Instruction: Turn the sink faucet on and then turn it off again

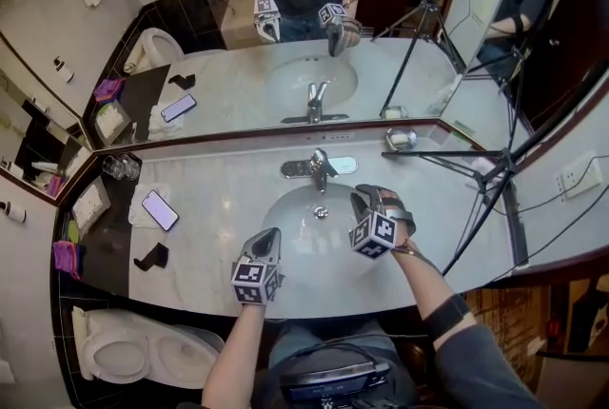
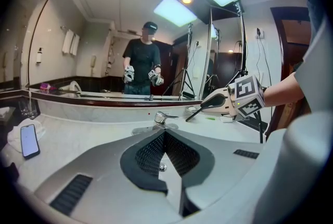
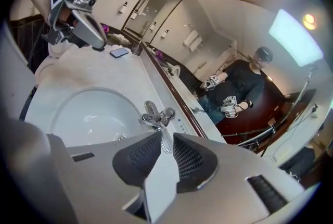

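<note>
Chrome single-lever sink faucet (image 1: 319,167): it stands at the back rim of the oval white basin (image 1: 300,207), midway along the pale marble worktop (image 1: 219,188) and just below the wall mirror (image 1: 228,84).

Reading from the left, we see a white toilet (image 1: 124,355) below the worktop's end and a purple cloth (image 1: 67,257) at its dark outer corner. Next come clear glass tumblers (image 1: 121,168) by the mirror. A smartphone with a lit screen (image 1: 160,210) lies on a folded white towel (image 1: 136,212). A small black object (image 1: 152,256), which we cannot identify, sits just in front of the towel.

The left hand-held gripper (image 1: 270,236) hangs over the near left rim of the basin, apart from the faucet. In its own view the two pads meet at their tips, and we find nothing between them.

The right hand-held gripper (image 1: 360,198) is held over the right half of the basin, near the faucet but not touching it. Its pads stand a narrow gap apart. In its own view the faucet shows beyond that gap, not within it, so we read this gripper as empty.

Farther right, a small soap dish (image 1: 401,139) rests against the mirror, and a black tripod (image 1: 495,174) leans across the worktop's right end.
</note>
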Action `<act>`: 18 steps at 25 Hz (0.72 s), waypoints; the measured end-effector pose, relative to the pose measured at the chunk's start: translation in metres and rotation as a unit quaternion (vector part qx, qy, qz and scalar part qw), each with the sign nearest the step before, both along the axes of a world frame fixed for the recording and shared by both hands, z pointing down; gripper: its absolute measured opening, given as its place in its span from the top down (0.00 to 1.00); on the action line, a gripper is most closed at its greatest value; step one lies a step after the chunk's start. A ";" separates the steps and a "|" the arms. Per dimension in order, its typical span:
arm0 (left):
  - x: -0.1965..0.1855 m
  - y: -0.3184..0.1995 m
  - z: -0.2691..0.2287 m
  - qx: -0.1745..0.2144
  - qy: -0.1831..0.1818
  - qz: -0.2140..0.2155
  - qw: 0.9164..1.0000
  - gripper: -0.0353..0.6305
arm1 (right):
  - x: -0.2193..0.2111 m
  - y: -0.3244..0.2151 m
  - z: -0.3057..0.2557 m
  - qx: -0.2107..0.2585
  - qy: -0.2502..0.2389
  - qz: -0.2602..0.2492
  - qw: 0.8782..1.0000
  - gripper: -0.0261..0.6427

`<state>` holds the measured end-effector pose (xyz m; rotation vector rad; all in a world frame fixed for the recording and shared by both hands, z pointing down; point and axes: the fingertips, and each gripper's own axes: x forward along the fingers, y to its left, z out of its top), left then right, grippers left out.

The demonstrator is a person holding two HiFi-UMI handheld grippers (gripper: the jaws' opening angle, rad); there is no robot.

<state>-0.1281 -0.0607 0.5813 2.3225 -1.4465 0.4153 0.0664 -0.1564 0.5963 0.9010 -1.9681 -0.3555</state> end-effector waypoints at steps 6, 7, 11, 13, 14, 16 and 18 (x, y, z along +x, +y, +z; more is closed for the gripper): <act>-0.002 0.003 -0.017 0.010 -0.005 0.001 1.000 0.97 | 0.033 0.028 -0.022 -0.005 -0.084 0.071 0.994 0.91; -0.002 0.003 -0.019 0.011 -0.005 0.001 1.000 0.97 | 0.038 0.033 -0.024 -0.008 -0.097 0.081 0.992 0.92; 0.000 0.003 -0.023 0.015 -0.006 0.004 1.000 0.97 | 0.063 0.050 -0.021 -0.018 -0.121 0.114 0.986 0.93; 0.000 0.003 -0.024 0.016 -0.006 0.006 1.000 0.97 | 0.073 0.058 -0.018 -0.029 -0.145 0.134 0.980 0.93; 0.001 0.003 -0.024 0.016 -0.006 0.006 1.000 0.97 | 0.078 0.061 -0.018 -0.035 -0.167 0.147 0.974 0.93; 0.002 0.004 -0.024 0.016 -0.006 0.007 1.000 0.97 | 0.086 0.066 -0.024 -0.047 -0.222 0.174 0.958 0.94; 0.003 0.006 -0.023 0.015 -0.005 0.008 1.000 0.97 | 0.092 0.072 -0.035 -0.054 -0.263 0.196 0.943 0.94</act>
